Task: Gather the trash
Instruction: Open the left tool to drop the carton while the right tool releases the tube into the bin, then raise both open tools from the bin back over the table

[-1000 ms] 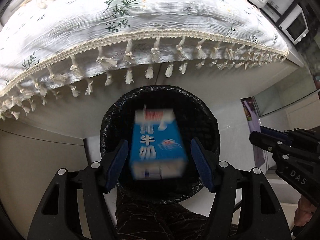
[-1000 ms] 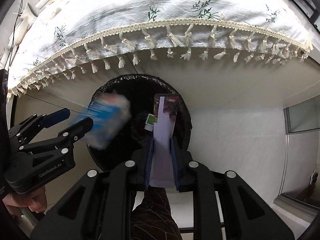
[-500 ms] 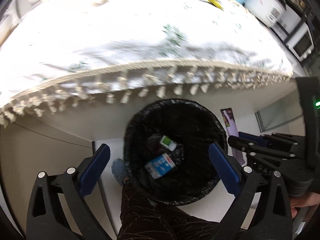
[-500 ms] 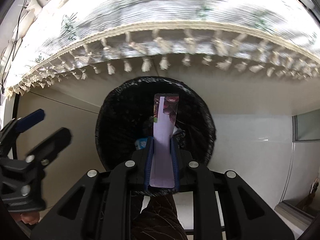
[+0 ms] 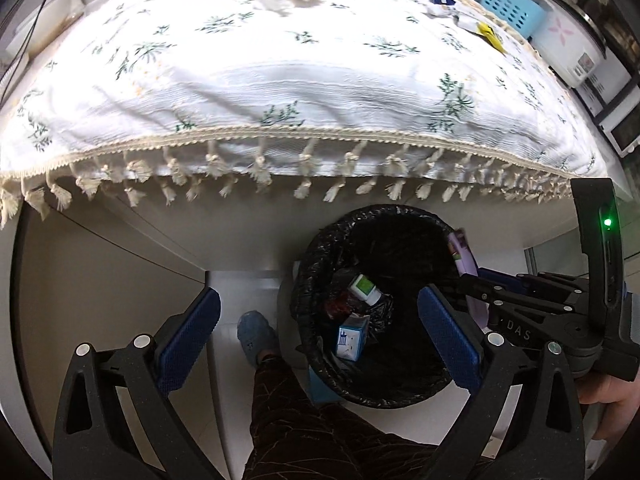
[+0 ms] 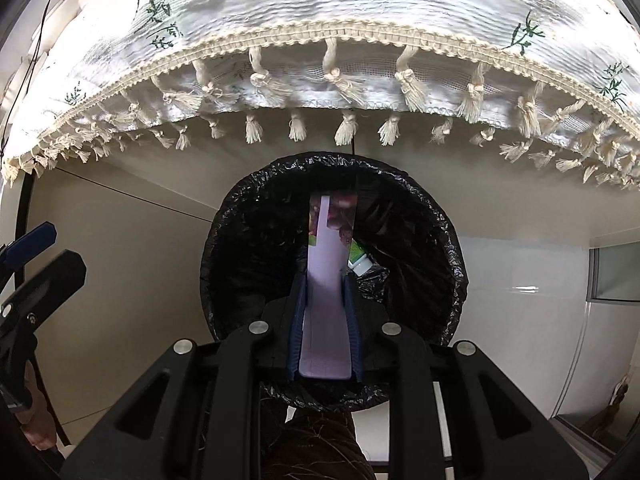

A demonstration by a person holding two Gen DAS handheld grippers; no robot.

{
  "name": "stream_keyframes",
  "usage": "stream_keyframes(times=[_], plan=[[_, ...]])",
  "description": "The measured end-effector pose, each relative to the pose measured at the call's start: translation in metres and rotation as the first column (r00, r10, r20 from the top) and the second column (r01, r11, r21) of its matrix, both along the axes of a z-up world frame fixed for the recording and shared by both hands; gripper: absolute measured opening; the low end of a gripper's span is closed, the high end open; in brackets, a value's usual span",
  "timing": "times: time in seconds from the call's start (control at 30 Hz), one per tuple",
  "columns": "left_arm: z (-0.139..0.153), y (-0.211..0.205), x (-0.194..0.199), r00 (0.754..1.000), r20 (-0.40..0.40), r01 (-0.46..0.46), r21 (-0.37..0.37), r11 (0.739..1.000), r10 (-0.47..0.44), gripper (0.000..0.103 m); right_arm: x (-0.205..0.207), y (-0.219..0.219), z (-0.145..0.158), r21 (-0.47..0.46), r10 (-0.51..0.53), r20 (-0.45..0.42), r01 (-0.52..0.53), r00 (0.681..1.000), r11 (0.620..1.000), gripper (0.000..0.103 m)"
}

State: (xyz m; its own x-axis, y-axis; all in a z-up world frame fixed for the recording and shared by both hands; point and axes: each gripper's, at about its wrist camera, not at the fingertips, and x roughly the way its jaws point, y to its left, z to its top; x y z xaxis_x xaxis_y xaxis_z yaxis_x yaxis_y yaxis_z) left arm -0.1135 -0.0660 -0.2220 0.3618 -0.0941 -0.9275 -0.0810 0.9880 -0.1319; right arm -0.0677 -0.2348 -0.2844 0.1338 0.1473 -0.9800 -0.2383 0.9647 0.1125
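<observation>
Home kitchen: rice cooker [image 5: 568, 46], microwave [image 5: 624, 128], tasselled tablecloth [image 5: 280, 92].

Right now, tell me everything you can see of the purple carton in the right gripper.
The purple carton is a slim, flat-sided box, pale lilac along its body with a dark fruit picture and a green patch at its far end. It looks like coated card. The right gripper is shut on its lower half, blue pads pressing both narrow sides. It points forward over the open mouth of the black-lined bin, not yet dropped.

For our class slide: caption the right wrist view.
Right claw grips a lilac carton above the black-lined bin.
</observation>
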Motion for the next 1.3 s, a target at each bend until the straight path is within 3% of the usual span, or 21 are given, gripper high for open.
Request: stream_keyframes(times=[0.07, 0.17, 0.23, 0.43, 0.63, 0.9, 1.3], plan=[[-0.001, 0.003, -0.002, 1.000, 0.001, -0.001, 0.001, 1.000, 0.001, 0.097, 0.001, -0.002, 0.000, -0.003, -0.001, 0.000, 0.001, 1.000, 1.000, 0.023], [-0.002, 0.001, -0.001, 1.000, 0.004, -0.001, -0.001, 1.000, 0.001, 0.097, 0.000, -0.005, 0.004, -0.003, -0.008, 0.011, 0.008, 1.000, 1.000, 0.036], [-0.002, -0.001, 0.000, 1.000, 0.005, 0.003, -0.005, 1.000, -0.003, 0.097, -0.001, -0.007, 0.007, -0.002, -0.017, 0.016, 0.018, 1.000, 1.000, 0.050], [0.001, -0.007, 0.004, 1.000, 0.016, 0.008, -0.019, 1.000, -0.008, 0.097, -0.003, -0.020, 0.028, -0.008, -0.049, 0.046, 0.049, 0.998, 0.999, 0.067], [0.024, -0.009, 0.008, 0.998, 0.060, 0.010, -0.025, 1.000, -0.009, 0.097, -0.001, -0.034, 0.064, -0.019, -0.078, 0.100, 0.081, 0.992, 0.997, 0.081], [0.066, -0.005, 0.013, 0.993, 0.121, -0.004, -0.058, 0.998, 0.010, 0.097, 0.000, -0.045, 0.124, -0.022, -0.084, 0.194, 0.090, 0.977, 0.996, 0.090], [0.117, 0.016, 0.036, 0.983, 0.176, -0.032, -0.069, 0.997, 0.043, 0.097, 0.023, -0.045, 0.171, 0.004, -0.101, 0.268, 0.104, 0.958, 0.995, 0.090]])
